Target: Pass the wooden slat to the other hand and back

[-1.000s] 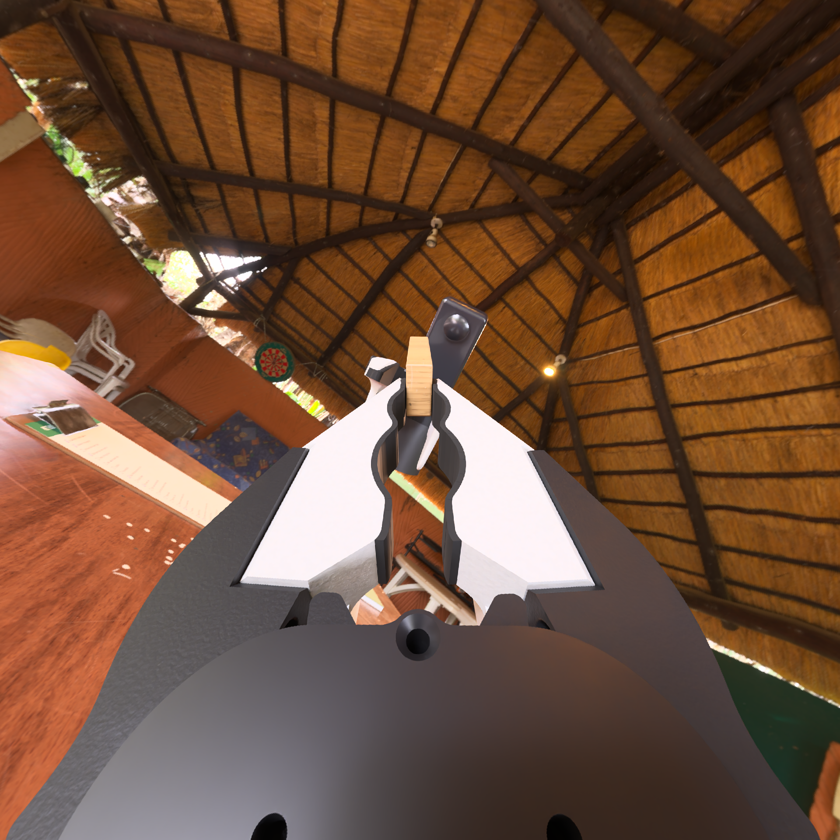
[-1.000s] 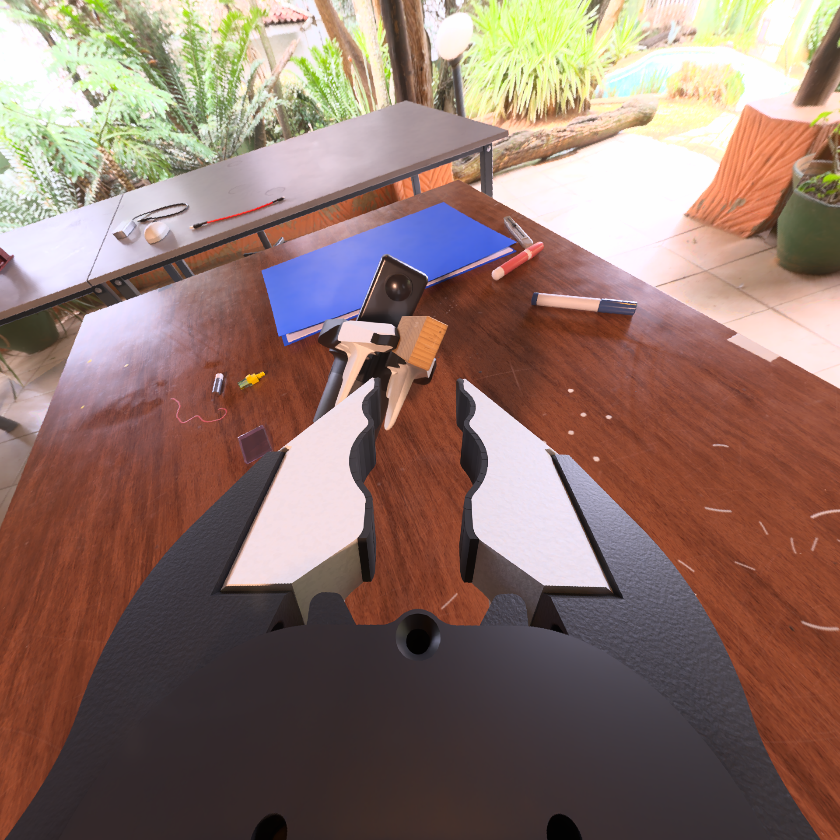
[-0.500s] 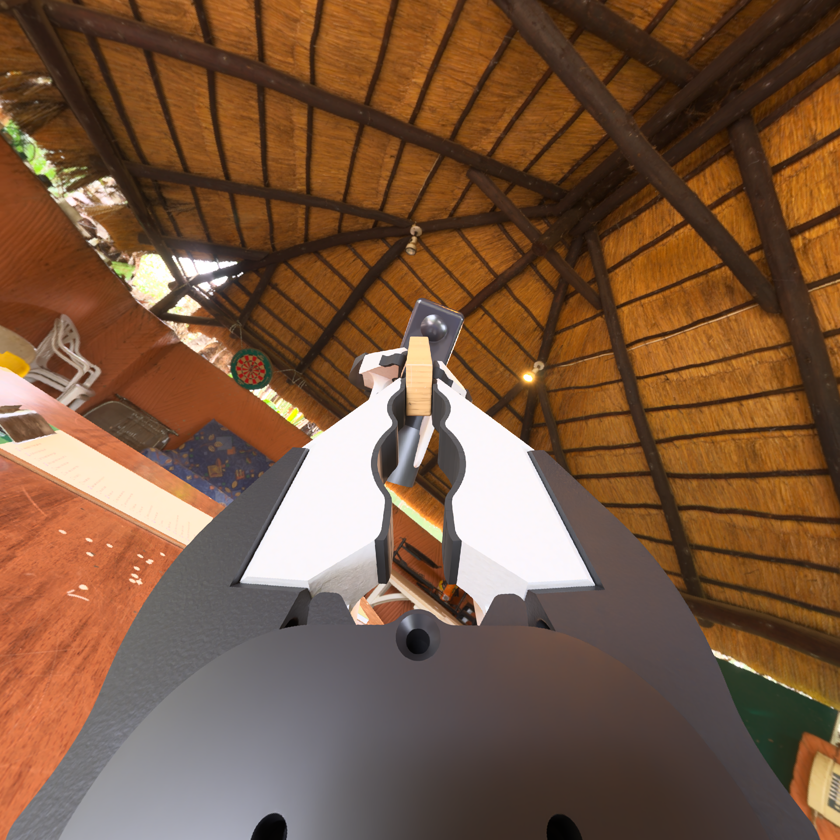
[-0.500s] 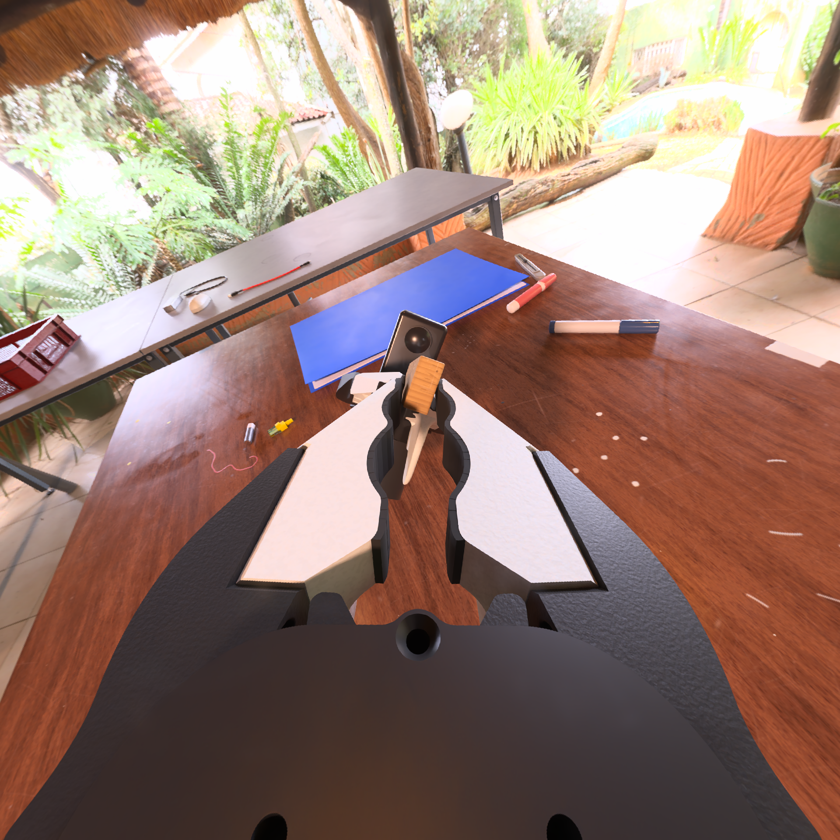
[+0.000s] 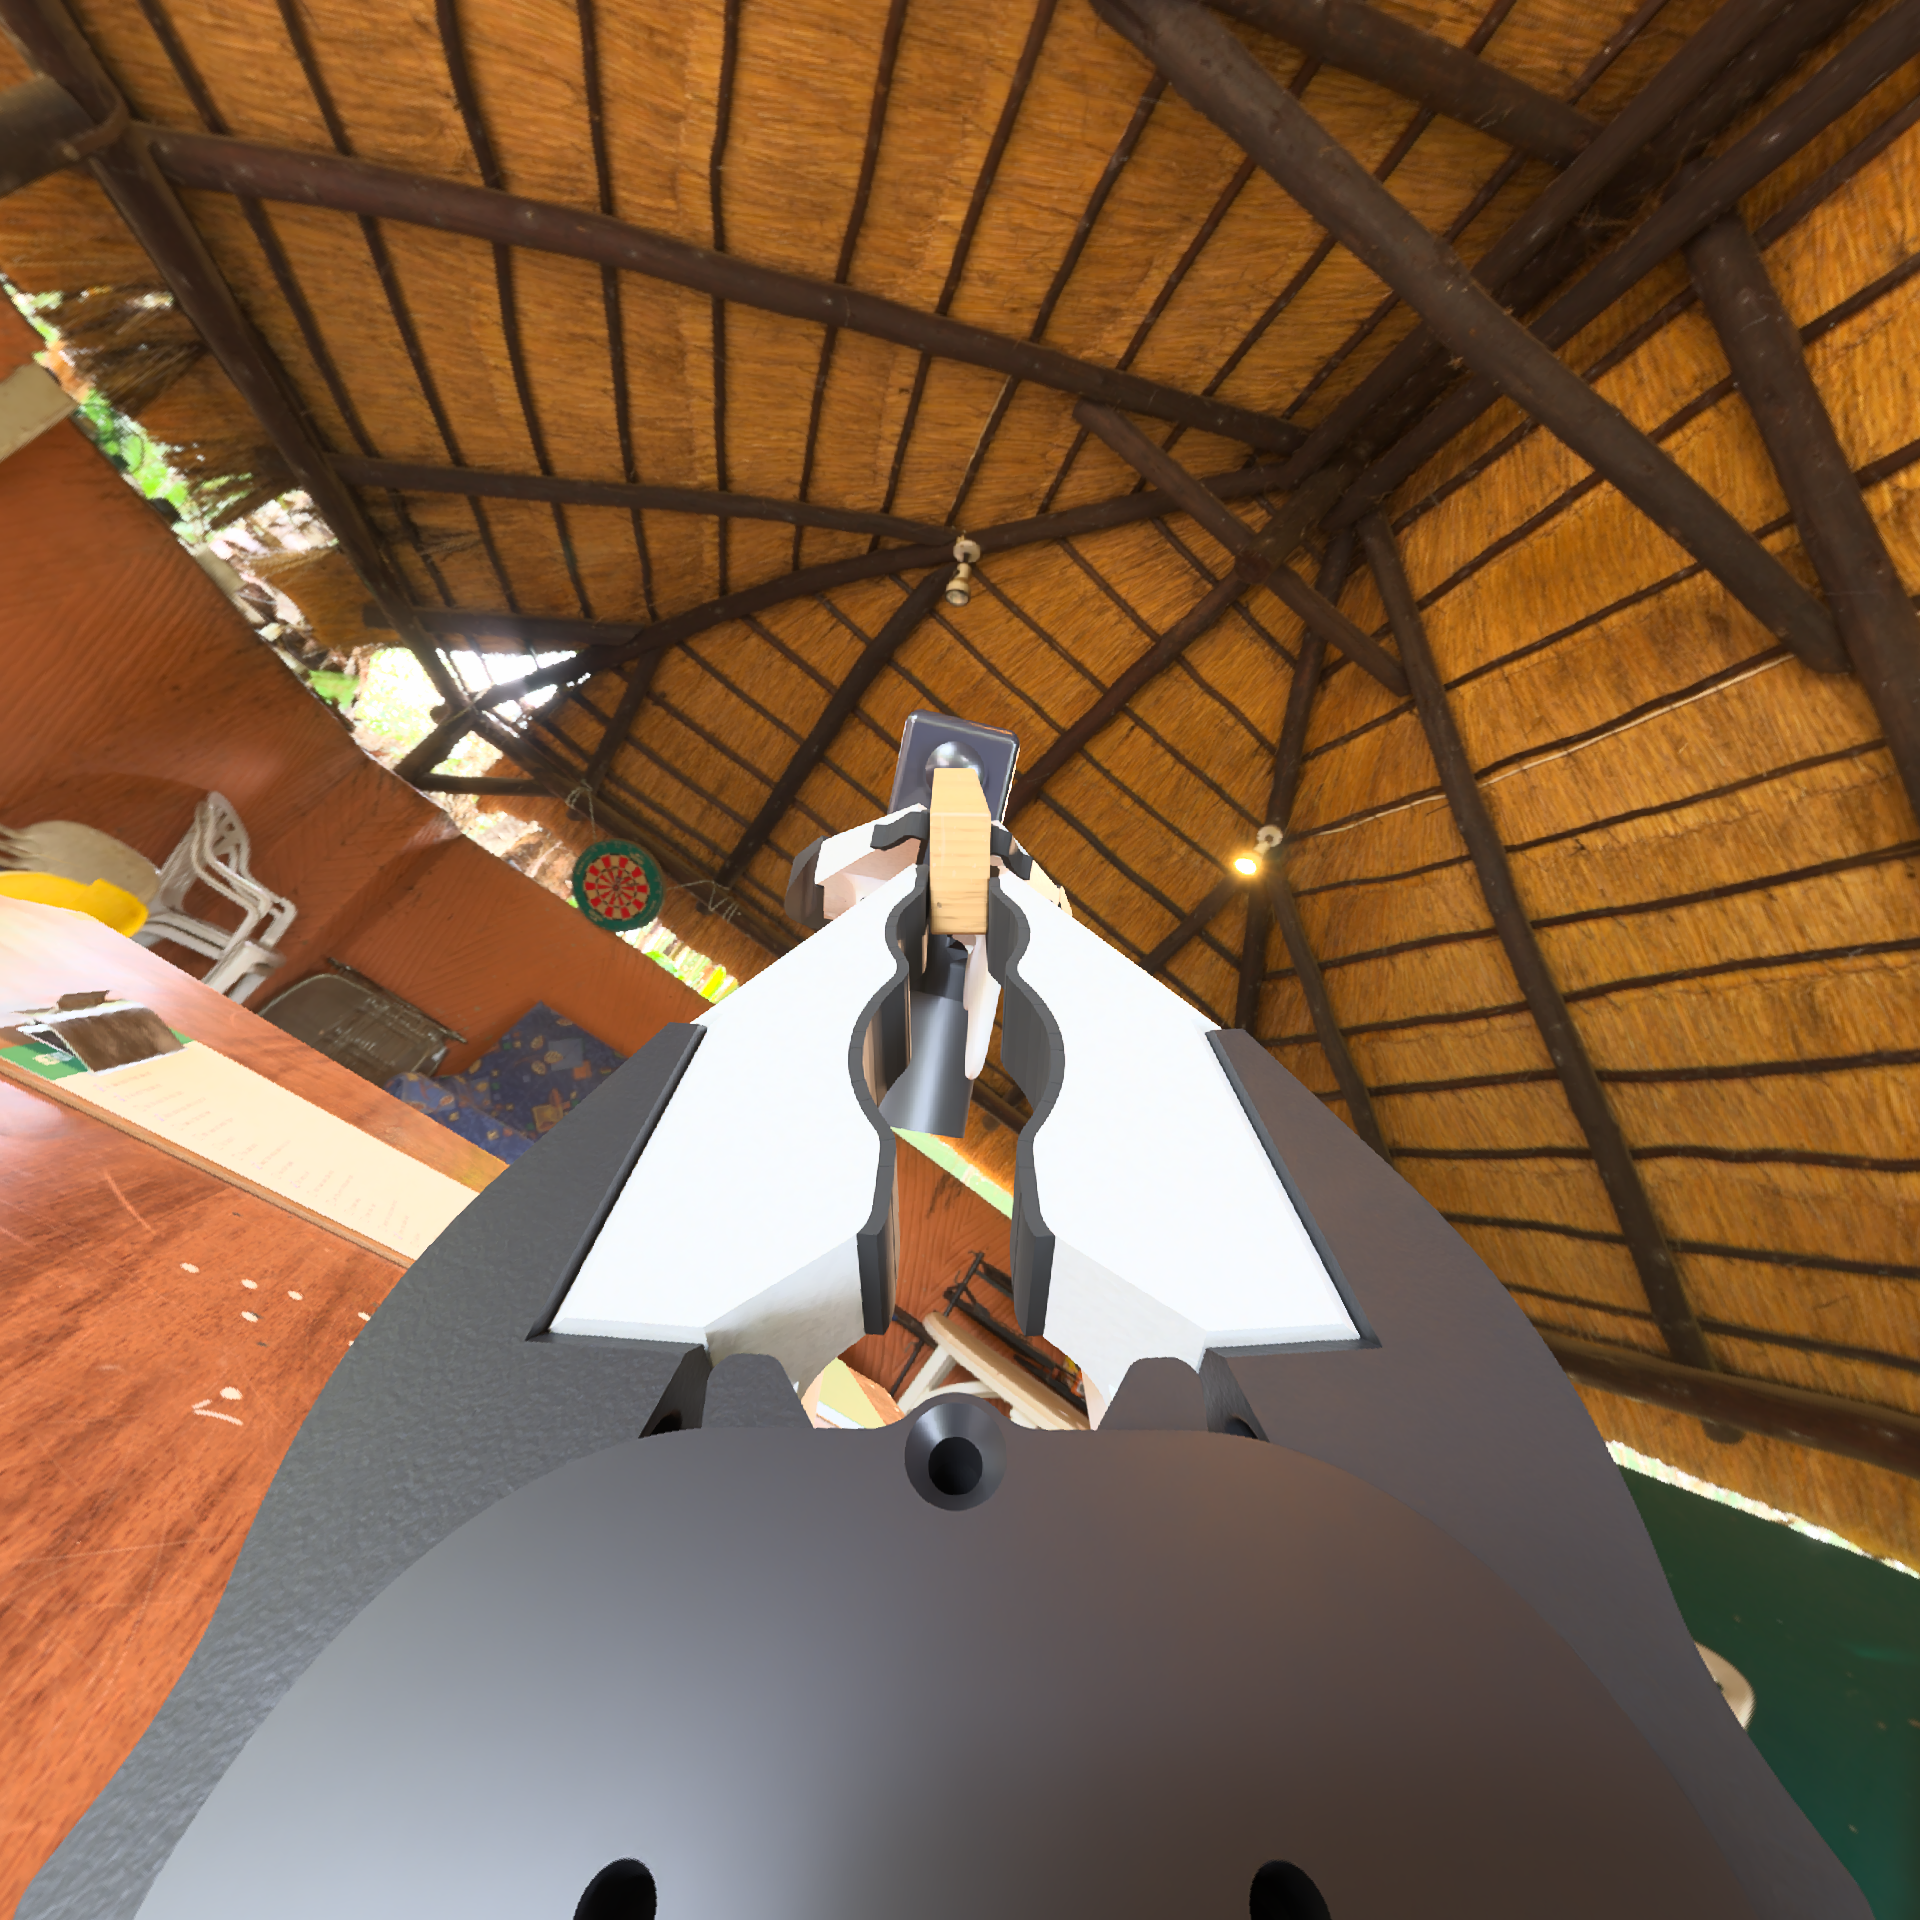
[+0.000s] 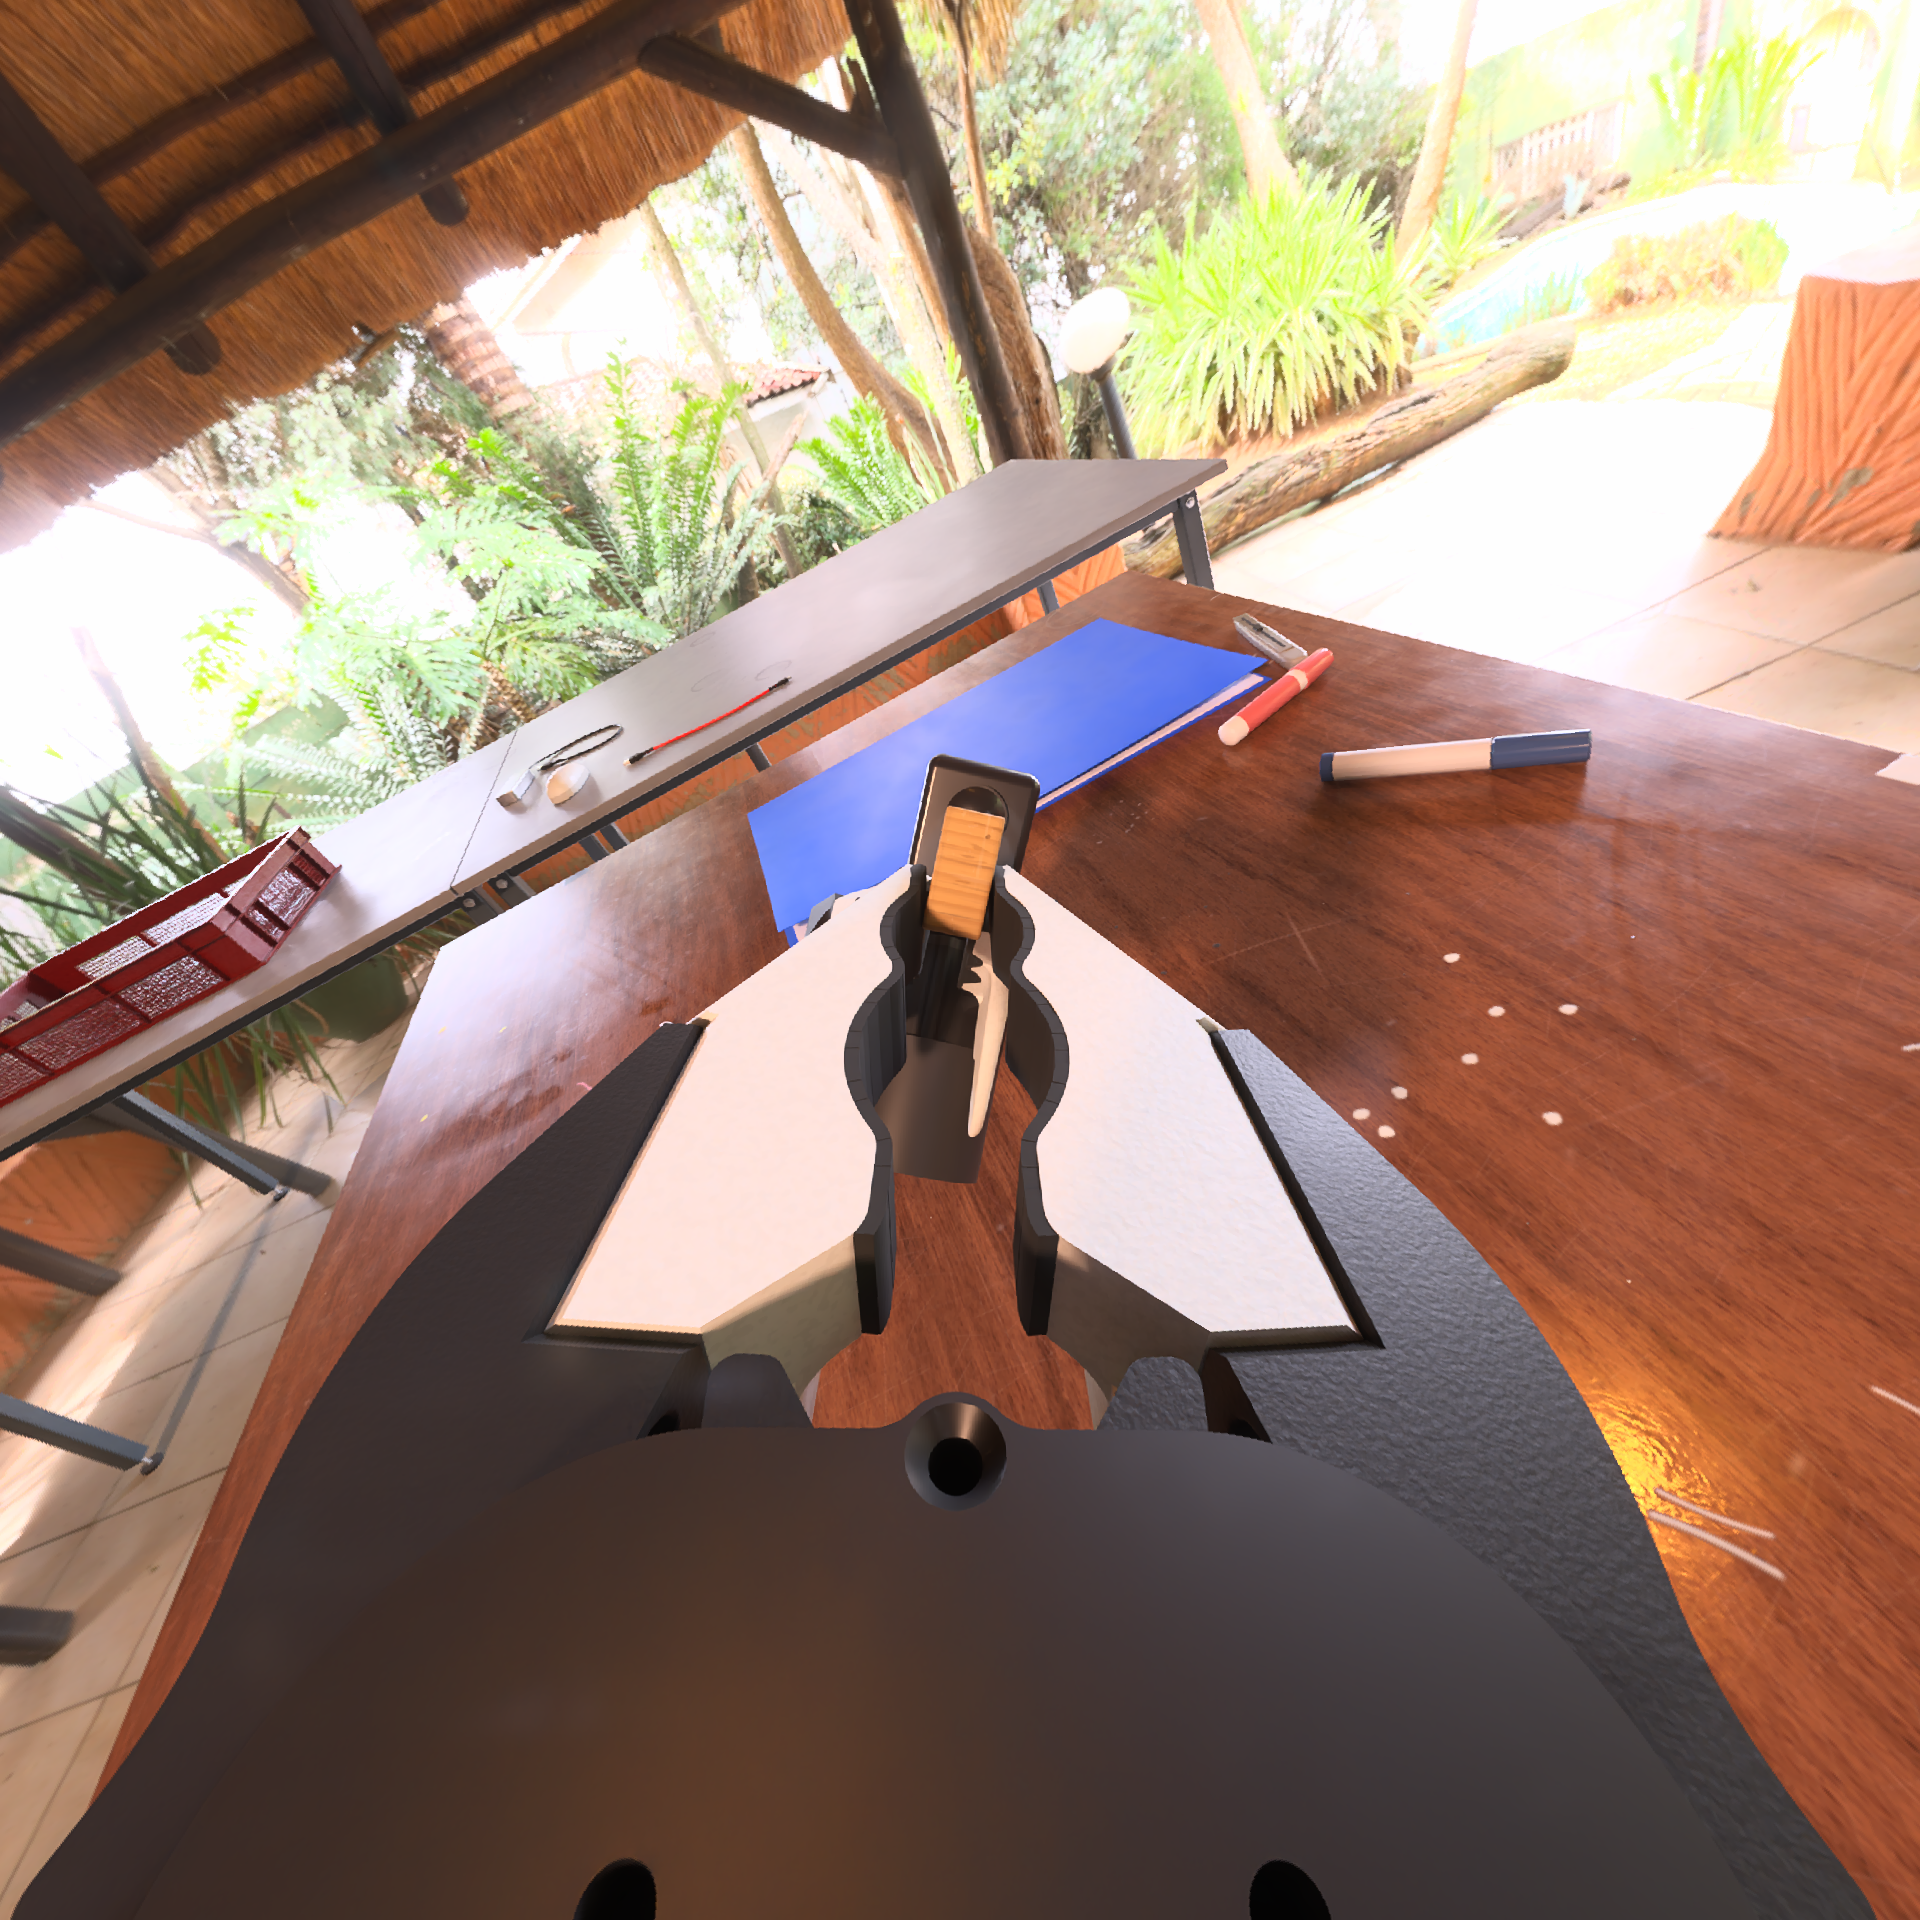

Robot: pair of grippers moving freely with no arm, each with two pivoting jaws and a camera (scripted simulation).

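The wooden slat [image 5: 956,852] is a short light wood piece seen end-on, held in the air above the brown table [image 6: 1507,1039]. My left gripper [image 5: 956,906] is shut on it at the fingertips and points up toward the thatched roof. My right gripper [image 6: 961,906] is also shut on the slat [image 6: 966,862] from the opposite side. Each view shows the other gripper just beyond the slat: the right gripper's dark body [image 5: 956,756] in the left wrist view, and the left gripper's dark body [image 6: 977,795] in the right wrist view. Most of the slat is hidden between the fingers.
On the table lie a blue folder [image 6: 997,727], a red marker [image 6: 1276,694] and a white and blue marker [image 6: 1455,755]. A grey side table [image 6: 831,613] with a red crate [image 6: 156,956] stands behind. The table's left edge [image 6: 416,1039] drops to tiled floor.
My right gripper was open short of the slat; it has moved up to it and shut on it. My left gripper has kept its hold. Both views have tilted slightly.
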